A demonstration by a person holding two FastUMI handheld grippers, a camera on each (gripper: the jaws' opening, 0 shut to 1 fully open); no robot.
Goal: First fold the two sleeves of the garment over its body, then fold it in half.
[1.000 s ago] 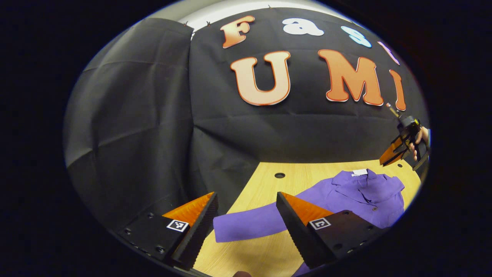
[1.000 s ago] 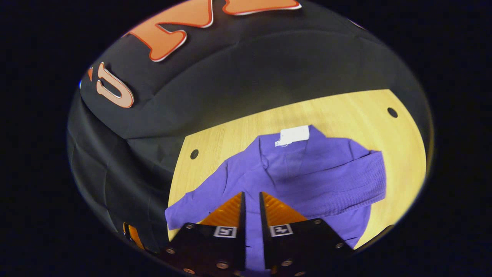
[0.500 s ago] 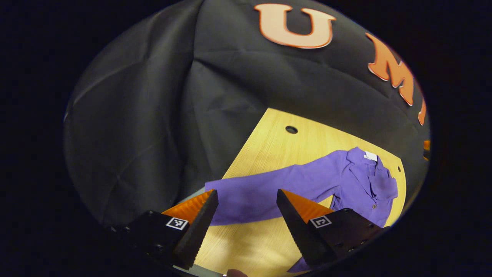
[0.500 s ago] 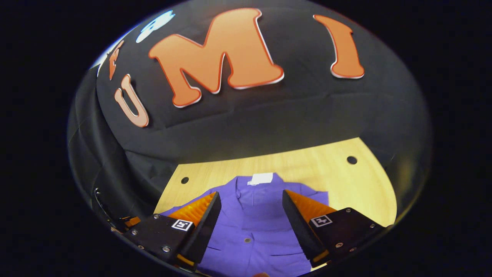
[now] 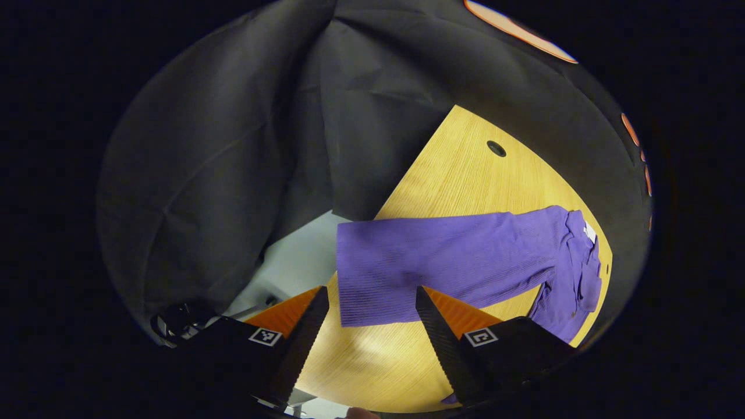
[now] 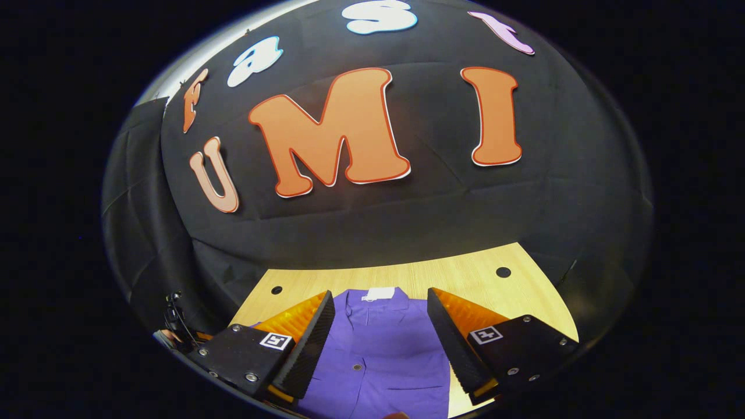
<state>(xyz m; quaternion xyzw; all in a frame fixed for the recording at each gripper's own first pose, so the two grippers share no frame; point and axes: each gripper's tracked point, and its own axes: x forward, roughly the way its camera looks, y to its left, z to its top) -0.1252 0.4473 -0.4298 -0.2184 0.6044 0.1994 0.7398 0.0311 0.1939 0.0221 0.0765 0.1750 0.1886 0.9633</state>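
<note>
Purple garment (image 5: 465, 262) flat on wooden table (image 5: 460, 174) | left tongs (image 5: 369, 302) apart | right tongs (image 6: 381, 308) apart

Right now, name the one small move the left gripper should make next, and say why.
Probably lower the left gripper onto the sleeve cuff and close. Its jaws stand open just short of the cuff, and that sleeve lies stretched out flat on the table, not yet folded over the garment's body.
</note>
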